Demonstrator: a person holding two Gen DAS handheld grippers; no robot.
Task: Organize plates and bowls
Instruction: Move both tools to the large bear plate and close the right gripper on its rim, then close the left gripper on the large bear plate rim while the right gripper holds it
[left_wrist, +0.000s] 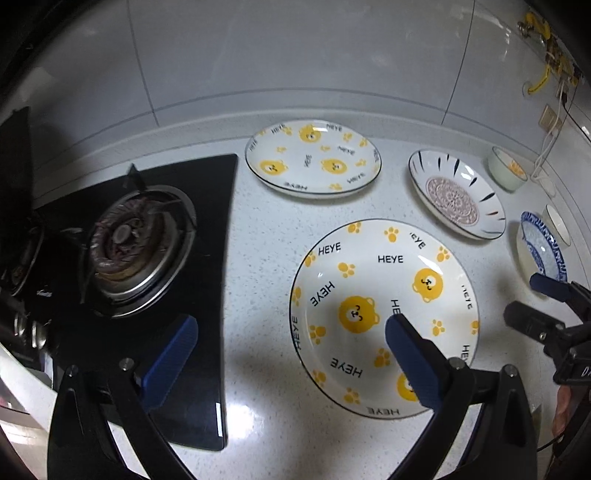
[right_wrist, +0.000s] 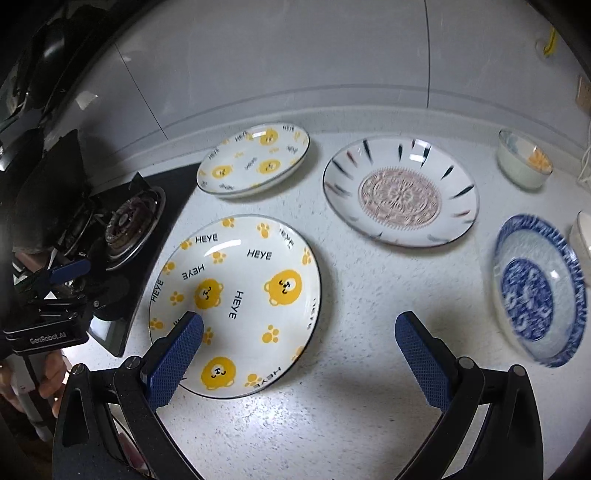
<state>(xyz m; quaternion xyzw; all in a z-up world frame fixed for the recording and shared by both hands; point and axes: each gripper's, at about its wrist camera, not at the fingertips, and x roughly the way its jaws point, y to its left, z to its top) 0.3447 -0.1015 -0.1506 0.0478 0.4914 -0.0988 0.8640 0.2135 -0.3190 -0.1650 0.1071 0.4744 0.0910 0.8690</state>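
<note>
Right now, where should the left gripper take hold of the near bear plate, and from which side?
At the raised rim nearest the left gripper: the near bear plate lies flat, so only its upturned edge offers purchase. Come in low from the front, one finger over the rim, one under.

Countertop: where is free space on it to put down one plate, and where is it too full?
Bare countertop lies between the large bear plate, the pink-centred plate and the blue-patterned plate. Another strip runs along the near edge. Crowded: the right end, where the small bowl stands, and the left, taken by the stove.

Two bear plates (right_wrist: 236, 295) (right_wrist: 255, 158), mandala plate (right_wrist: 400, 192), blue plate (right_wrist: 539, 291), seemingly two bowls (right_wrist: 524, 162) (right_wrist: 583, 236)
</note>
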